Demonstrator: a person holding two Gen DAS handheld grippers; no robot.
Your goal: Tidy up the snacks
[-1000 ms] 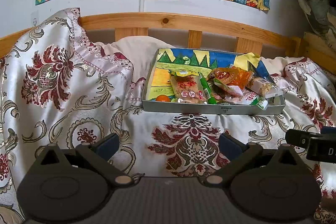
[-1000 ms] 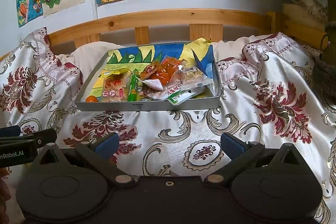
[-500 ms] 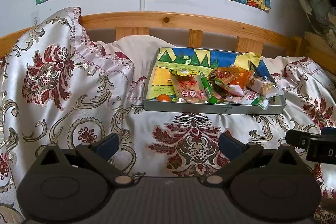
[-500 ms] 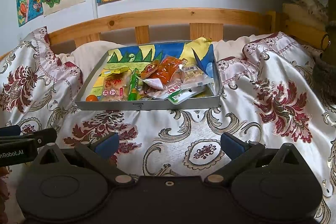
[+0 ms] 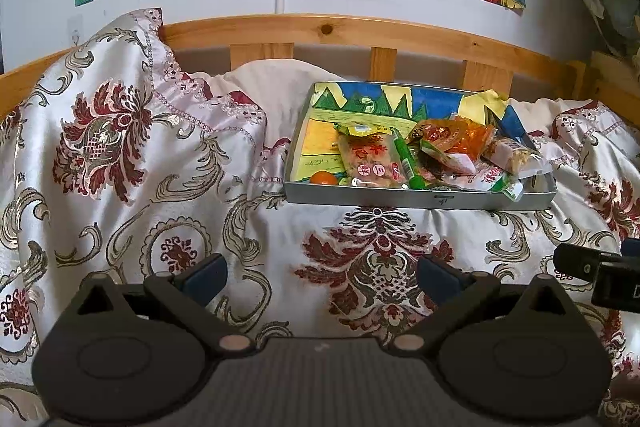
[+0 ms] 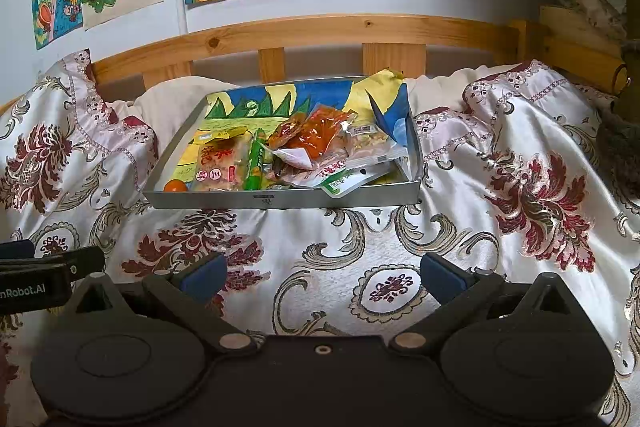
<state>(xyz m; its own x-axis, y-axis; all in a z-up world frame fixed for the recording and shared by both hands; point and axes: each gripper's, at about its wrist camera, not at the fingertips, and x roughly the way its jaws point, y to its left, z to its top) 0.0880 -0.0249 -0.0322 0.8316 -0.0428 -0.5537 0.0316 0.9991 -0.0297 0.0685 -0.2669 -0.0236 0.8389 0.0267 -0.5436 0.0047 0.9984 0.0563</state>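
Observation:
A grey metal tray (image 5: 420, 201) (image 6: 280, 201) with a coloured drawing inside rests on the patterned bedspread. It holds several snacks: a pale packet with red print (image 5: 370, 161) (image 6: 222, 165), a green stick (image 5: 408, 163) (image 6: 254, 163), an orange-red packet (image 5: 456, 137) (image 6: 320, 135), a small orange fruit (image 5: 323, 178) (image 6: 175, 185) and a green-and-white packet (image 6: 346, 181). My left gripper (image 5: 322, 277) is open, well short of the tray, nothing between its fingers. My right gripper (image 6: 324, 273) is open too, below the tray's front wall.
A wooden bed rail (image 5: 360, 31) (image 6: 320, 27) runs behind the tray, with paintings on the wall above. The bedspread (image 5: 120, 147) rises in a hump at the left and another (image 6: 520, 131) at the right. The other gripper's body shows at each view's edge.
Both views have crept very slightly; the tray and snacks lie as before and both grippers stay open.

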